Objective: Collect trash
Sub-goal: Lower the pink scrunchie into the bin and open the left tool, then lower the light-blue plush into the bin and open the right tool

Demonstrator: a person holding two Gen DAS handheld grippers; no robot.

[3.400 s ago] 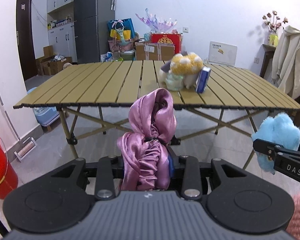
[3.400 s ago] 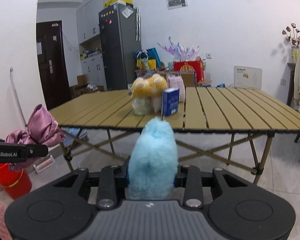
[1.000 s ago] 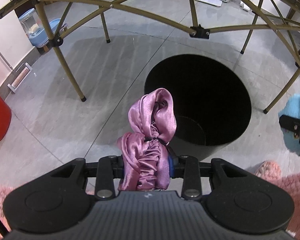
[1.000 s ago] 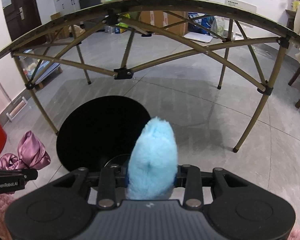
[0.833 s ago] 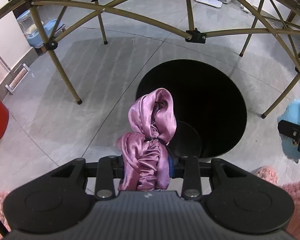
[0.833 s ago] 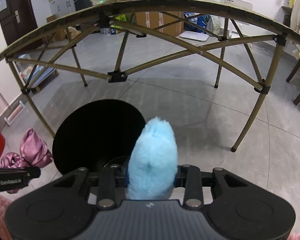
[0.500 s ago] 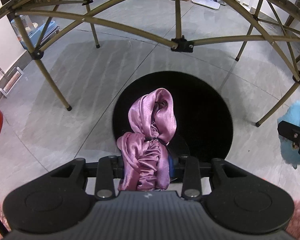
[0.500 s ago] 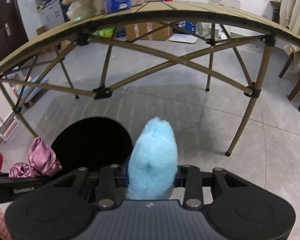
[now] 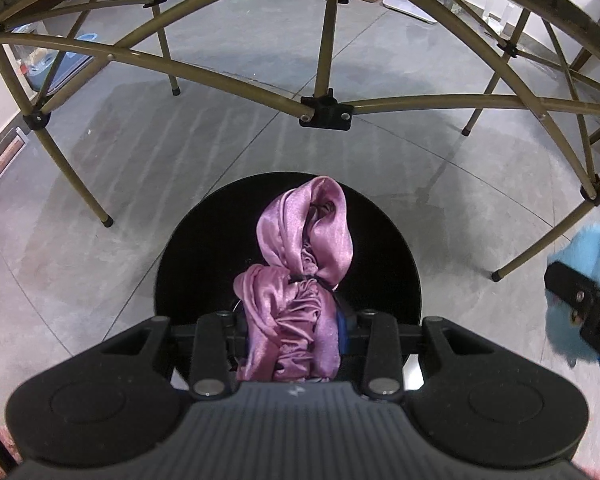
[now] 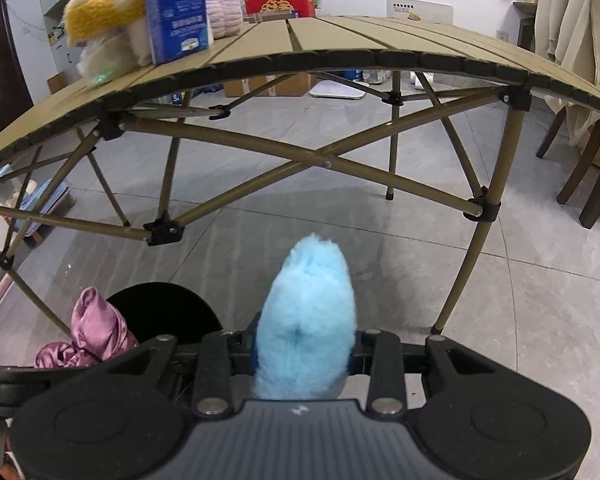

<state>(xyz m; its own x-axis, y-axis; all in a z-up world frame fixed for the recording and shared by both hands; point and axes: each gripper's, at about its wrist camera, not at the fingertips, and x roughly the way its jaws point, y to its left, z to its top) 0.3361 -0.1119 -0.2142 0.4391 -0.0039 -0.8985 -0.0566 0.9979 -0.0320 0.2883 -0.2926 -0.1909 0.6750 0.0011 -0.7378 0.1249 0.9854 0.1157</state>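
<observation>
Pink satin cloth point(image 9: 296, 280) sits clenched in the left tongs point(image 9: 294, 320), directly above the open black bin point(image 9: 380, 248) on the floor. Right tongs point(image 10: 304, 348) grasp a fluffy blue toy point(image 10: 306, 312), off to the bin's right, beside the bench point(image 10: 380, 44).

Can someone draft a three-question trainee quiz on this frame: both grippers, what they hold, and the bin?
1. True or false: the left gripper is clamped on a crumpled purple satin cloth.
2. What does the right gripper hold? A) blue carton B) fluffy light-blue plush item C) yellow plush toy
3. Fill in: in the left wrist view, the purple cloth sits over the mouth of the round ____ bin on the grey tiled floor.

Key: 1 true; 2 B; 3 black.
</observation>
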